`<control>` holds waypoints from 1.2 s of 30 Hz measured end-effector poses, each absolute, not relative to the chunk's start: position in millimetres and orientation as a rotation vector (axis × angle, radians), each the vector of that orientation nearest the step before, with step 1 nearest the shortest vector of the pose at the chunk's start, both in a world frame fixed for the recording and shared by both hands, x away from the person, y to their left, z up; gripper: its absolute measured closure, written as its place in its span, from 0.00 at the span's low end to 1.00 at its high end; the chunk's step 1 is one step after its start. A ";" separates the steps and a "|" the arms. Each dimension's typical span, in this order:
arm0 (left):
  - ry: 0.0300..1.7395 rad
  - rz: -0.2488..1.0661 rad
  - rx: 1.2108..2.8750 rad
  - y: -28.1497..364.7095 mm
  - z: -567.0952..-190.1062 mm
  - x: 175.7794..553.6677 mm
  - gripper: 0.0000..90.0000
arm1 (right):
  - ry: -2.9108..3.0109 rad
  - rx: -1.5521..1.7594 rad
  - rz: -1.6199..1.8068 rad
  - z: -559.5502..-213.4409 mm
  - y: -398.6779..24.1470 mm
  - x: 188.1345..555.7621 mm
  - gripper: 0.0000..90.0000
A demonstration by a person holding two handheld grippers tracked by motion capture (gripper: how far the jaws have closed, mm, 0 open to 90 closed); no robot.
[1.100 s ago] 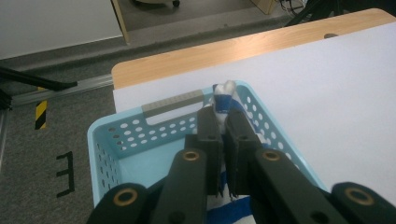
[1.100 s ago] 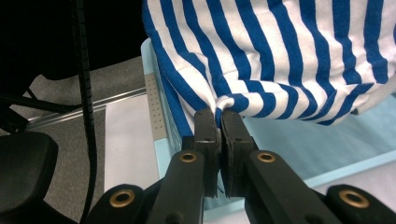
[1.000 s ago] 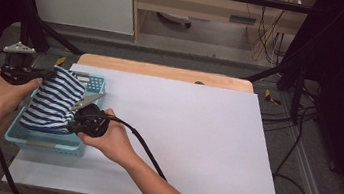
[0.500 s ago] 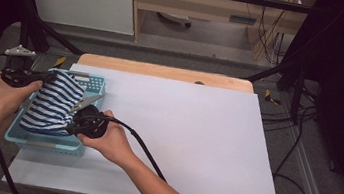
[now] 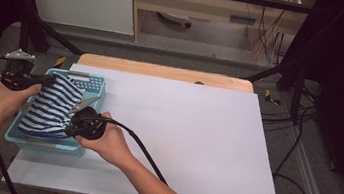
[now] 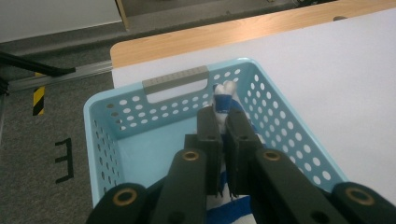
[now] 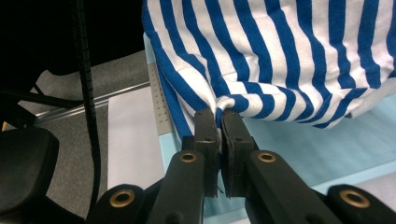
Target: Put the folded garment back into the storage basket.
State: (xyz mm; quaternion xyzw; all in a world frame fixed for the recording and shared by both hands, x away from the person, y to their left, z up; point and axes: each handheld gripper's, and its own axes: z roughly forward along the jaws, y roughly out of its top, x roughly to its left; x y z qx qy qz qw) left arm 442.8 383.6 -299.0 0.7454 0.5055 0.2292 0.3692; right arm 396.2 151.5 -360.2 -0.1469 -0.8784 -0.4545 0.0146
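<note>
Both grippers are clamped on one blue-and-white striped cloth garment (image 5: 51, 107): left gripper (image 6: 222, 111) pinching its far edge, right gripper (image 7: 219, 113) its near edge. It hangs over the light-blue perforated plastic basket (image 5: 92, 84) (near-left corner of the white table (image 5: 195, 135)).

The striped cloth (image 5: 51, 109) hides most of the basket (image 5: 92, 82) floor; its lower edge is probably bunched, unseen.

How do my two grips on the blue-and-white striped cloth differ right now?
The left gripper pinches a small bunched tip of the blue-and-white striped cloth over the far end of the light blue perforated plastic basket; the right gripper pinches a fold near its near end. Both are shut on it.
</note>
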 end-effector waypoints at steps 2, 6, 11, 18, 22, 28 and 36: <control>1.302 0.585 1.911 384.0 -300.4 442.6 0.96 | -2.734 -0.452 -1.411 -360.8 152.1 395.7 0.97; 1.307 0.581 1.914 384.7 -303.1 442.3 0.96 | -2.734 -0.450 -1.404 -361.8 153.5 395.2 0.97; 1.309 0.574 1.918 383.8 -305.9 442.9 0.96 | -2.735 -0.451 -1.398 -363.0 153.4 395.3 0.97; 1.310 0.594 1.906 381.9 -306.7 448.4 0.96 | -2.740 -0.477 -1.400 -363.0 152.0 399.1 0.97; 1.314 0.657 1.880 381.6 -308.4 453.7 0.94 | -2.745 -0.503 -1.407 -362.2 151.1 404.2 0.94; 1.331 0.702 1.808 381.8 -312.3 447.8 0.64 | -2.765 -0.591 -1.394 -358.5 140.1 405.9 0.61; 1.241 0.793 1.830 351.9 -291.7 414.1 0.39 | -2.777 -0.720 -1.602 -337.4 101.7 408.9 0.26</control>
